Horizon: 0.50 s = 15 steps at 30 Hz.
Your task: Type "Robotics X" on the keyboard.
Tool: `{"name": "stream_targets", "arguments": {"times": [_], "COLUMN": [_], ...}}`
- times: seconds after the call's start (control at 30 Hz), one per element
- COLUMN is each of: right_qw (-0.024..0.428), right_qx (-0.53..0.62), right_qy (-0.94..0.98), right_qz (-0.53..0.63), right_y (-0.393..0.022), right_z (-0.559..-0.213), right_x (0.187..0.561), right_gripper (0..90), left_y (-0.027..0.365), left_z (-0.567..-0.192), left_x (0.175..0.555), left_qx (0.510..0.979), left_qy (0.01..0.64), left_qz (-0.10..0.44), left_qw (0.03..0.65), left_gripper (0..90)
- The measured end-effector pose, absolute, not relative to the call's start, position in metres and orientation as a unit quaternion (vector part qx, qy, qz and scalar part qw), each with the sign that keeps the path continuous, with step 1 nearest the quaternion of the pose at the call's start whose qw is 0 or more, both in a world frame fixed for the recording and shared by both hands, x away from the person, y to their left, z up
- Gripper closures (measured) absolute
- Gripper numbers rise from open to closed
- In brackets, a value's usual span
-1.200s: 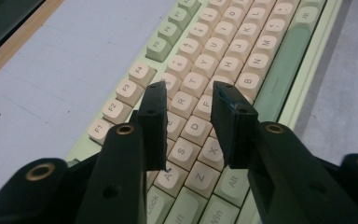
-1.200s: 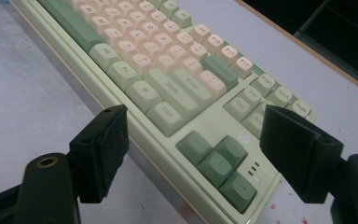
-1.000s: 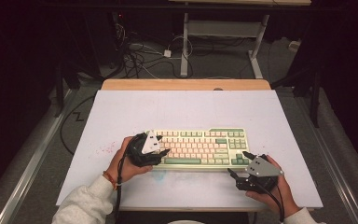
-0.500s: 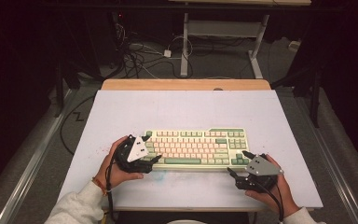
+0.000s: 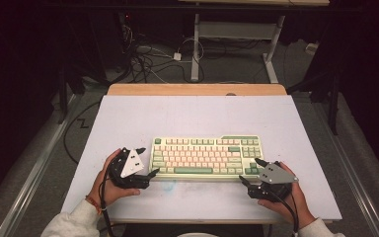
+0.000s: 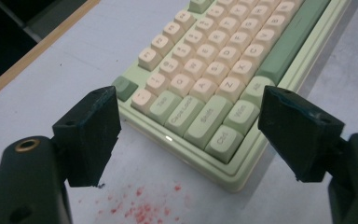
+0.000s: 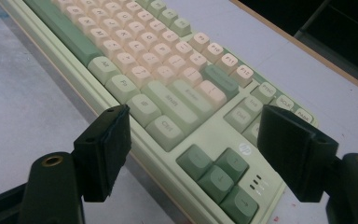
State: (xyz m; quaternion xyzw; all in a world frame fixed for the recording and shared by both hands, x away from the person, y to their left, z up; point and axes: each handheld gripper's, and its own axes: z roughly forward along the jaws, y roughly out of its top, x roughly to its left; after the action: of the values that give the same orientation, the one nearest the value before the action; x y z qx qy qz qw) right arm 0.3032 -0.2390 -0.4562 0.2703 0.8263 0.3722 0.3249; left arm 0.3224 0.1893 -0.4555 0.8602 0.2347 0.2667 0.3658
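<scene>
A cream and green keyboard lies square on the white tabletop, near the front. My left gripper sits just off its left end, and its jaws have just been opening. In the left gripper view the left gripper is open, with the keyboard's near left corner ahead between the pads, untouched. My right gripper rests at the keyboard's front right corner. The right gripper is open, and the arrow-key corner of the keyboard lies between its pads without contact.
Faint red specks mark the tabletop near the left gripper. A wooden strip runs along the table's far edge. Beyond it, cables and a desk frame stand on the dark floor. Metal rails flank the table.
My left gripper has moved left, off the keyboard's left end, and its jaws have opened wider. The right gripper and the keyboard have stayed put.
</scene>
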Motion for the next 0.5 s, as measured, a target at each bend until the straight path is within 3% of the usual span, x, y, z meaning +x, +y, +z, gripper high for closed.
{"name": "stream_targets", "arguments": {"times": [0.2,0.5], "right_qw": [0.324,0.328], "right_qx": [0.269,0.27], "right_qy": [0.825,0.821], "right_qz": [0.375,0.382], "right_y": [-0.236,-0.234], "right_z": [-0.453,-0.449], "right_x": [0.305,0.309], "right_gripper": [31.3,30.3], "left_y": [0.198,0.202], "left_z": [-0.46,-0.466], "left_x": [0.319,0.315], "left_qx": [0.859,0.863], "left_qy": [0.246,0.254], "left_qz": [0.268,0.262], "left_qw": [0.359,0.35], "left_gripper": [20.1,20.7]}}
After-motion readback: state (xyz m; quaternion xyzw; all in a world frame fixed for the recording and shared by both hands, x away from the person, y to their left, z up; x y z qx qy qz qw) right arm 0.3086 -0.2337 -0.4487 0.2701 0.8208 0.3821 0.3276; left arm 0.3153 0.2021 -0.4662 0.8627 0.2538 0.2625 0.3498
